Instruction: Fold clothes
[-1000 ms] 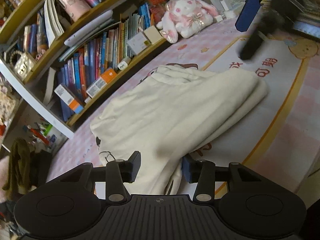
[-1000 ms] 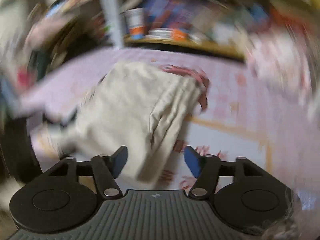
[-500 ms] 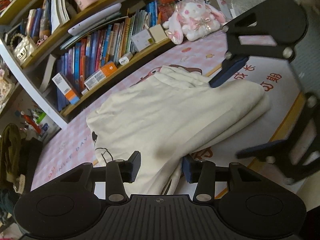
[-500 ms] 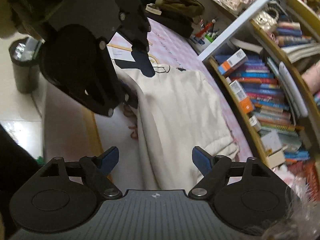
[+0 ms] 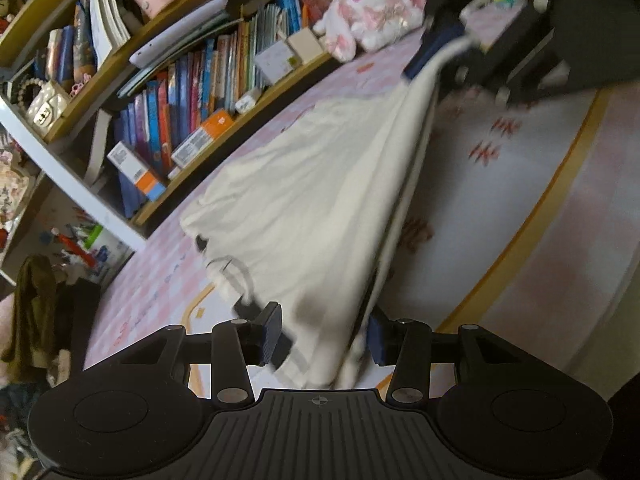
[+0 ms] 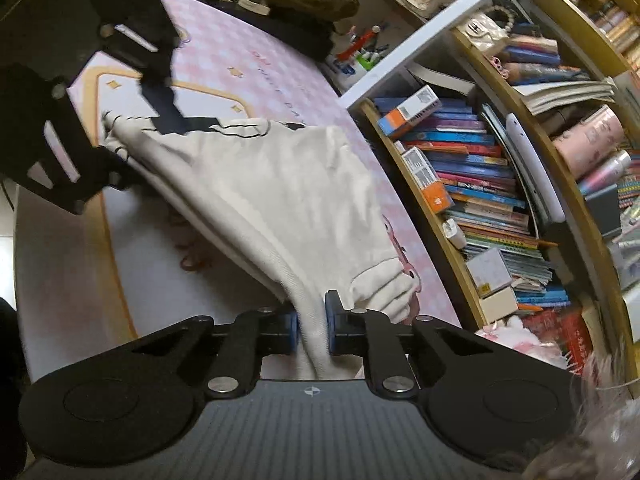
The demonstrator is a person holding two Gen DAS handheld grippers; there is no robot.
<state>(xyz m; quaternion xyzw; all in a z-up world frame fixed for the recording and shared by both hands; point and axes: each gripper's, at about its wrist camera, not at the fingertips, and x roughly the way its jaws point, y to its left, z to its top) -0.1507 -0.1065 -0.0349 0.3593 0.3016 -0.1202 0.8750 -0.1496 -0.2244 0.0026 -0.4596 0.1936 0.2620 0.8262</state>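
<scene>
Beside the bookshelf, a cream garment lies along a pink checked bed cover, with one long edge lifted off it between the two tongs. Its underside and the cover beneath that raised fold are hidden. The end nearest the plush rabbit on the shelf ledge is blurred in the left wrist view, so the fabric there is hard to read. The right tongs are closing, and their blue pads already pinch a bunched, ribbed end of the garment. The left tongs stand about half apart with a thick wad of cloth filling the gap; whether both pads truly press on it I cannot tell. Both tongs tilt downward toward the bed, at opposite ends of the garment, facing each other.
</scene>
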